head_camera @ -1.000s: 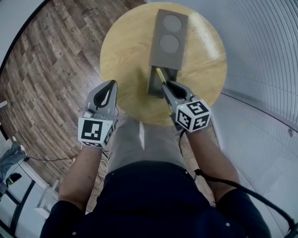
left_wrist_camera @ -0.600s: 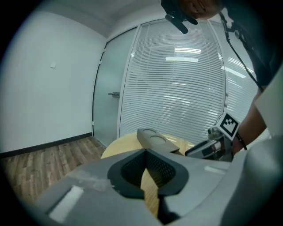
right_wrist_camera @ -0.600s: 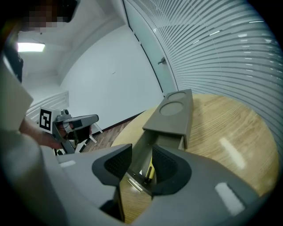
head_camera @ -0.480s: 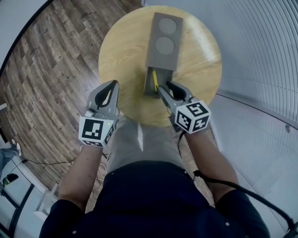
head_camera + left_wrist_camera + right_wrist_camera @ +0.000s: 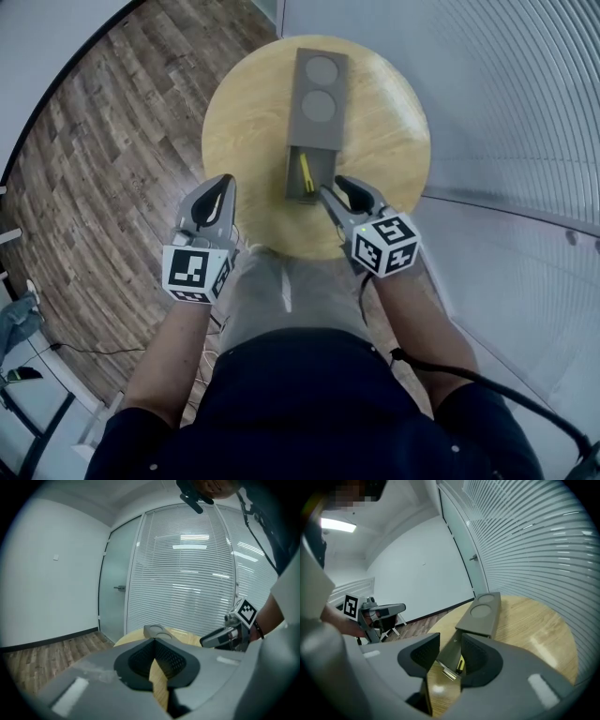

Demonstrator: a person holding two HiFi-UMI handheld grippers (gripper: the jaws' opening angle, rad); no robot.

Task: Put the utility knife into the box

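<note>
- Table point(image 5: 244, 122): I saw a round, light-wood top from above, with dark plank flooring point(image 5: 103, 159) to its left and a wall of slatted blinds point(image 5: 525, 103) to its right.
- Box point(image 5: 319, 75): a long grey case lay on the table, running from near to far. Its lid, which had two round recesses, covered the far part. The near part stood uncovered as an open compartment.
- Utility knife point(image 5: 306, 172): the yellow knife lay lengthwise inside that open compartment, apart from both tools.
- Right gripper point(image 5: 334, 186): I found it at the near end of the box, pointing toward the open compartment. Its jaws stood wide apart. In the right gripper view nothing sat against the pads, and the knife and the compartment showed through the gap, just beyond the tips.
- Left gripper point(image 5: 225, 180): it hung over the near left edge of the table, well apart from the box. In the left gripper view its jaws met at the tips, with only the wood of the table showing behind them and nothing held.
- Marker cubes: one sat on the near end of each tool, the right cube point(image 5: 385, 246) tilted and the left cube point(image 5: 195, 272) more square to me.
- Cable point(image 5: 487, 380): a dark lead trailed from the right forearm toward the near right.
</note>
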